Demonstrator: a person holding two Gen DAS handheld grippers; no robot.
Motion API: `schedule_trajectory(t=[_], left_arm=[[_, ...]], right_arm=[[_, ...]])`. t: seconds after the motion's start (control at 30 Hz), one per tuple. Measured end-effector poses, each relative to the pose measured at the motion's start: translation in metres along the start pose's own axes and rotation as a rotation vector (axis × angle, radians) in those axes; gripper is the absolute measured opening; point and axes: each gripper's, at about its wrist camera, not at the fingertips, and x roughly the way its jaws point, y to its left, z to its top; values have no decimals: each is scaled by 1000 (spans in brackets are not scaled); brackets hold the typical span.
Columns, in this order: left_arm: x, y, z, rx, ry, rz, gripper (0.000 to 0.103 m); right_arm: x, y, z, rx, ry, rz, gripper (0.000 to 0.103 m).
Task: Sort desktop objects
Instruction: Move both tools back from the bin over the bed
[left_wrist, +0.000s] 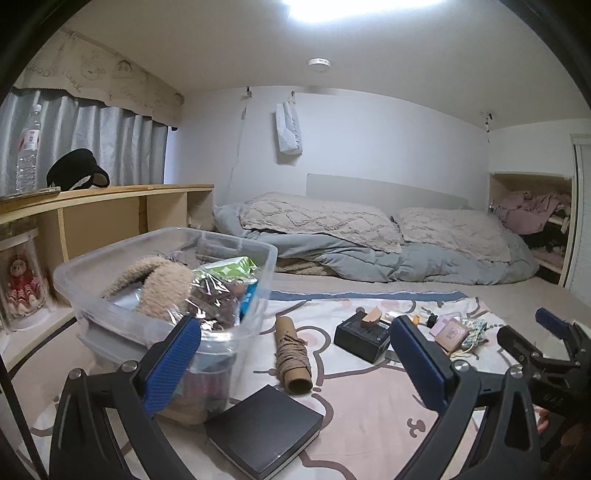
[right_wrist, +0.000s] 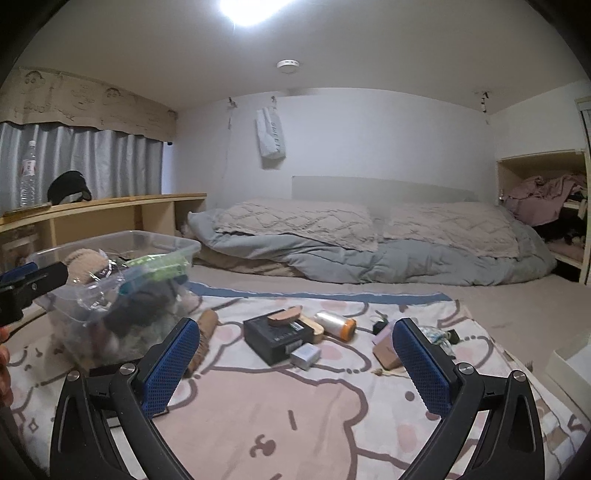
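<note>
Left wrist view: my left gripper (left_wrist: 295, 354) hangs spread and empty, bin (left_wrist: 85, 291) just left, tube (left_wrist: 291, 354) between its fingers; right gripper (right_wrist: 295, 354) is spread too.

Beige curtain valance w/ cartoon doodles (left_wrist: 99, 79): reads "Good Luck", prob. repeated further along. White bag hung on wall (left_wrist: 289, 129): vertical lettering, too blurred to read.

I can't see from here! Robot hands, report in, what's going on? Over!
Left gripper open, empty. Right gripper open, empty. Clear bin already part full; twine roll, black box and flat black case loose on blanket. Nothing blocking.
</note>
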Motion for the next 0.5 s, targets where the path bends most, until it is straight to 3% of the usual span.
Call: schedule_trajectory(t=[0.37, 0.5], left_arm=[[21, -14, -28, 9, 4, -16, 103], [24, -11, -38, 11, 21, -17, 103]], right_arm=[[12, -6, -18, -28, 27, -24, 103], [18, -16, -26, 41, 47, -31, 103]])
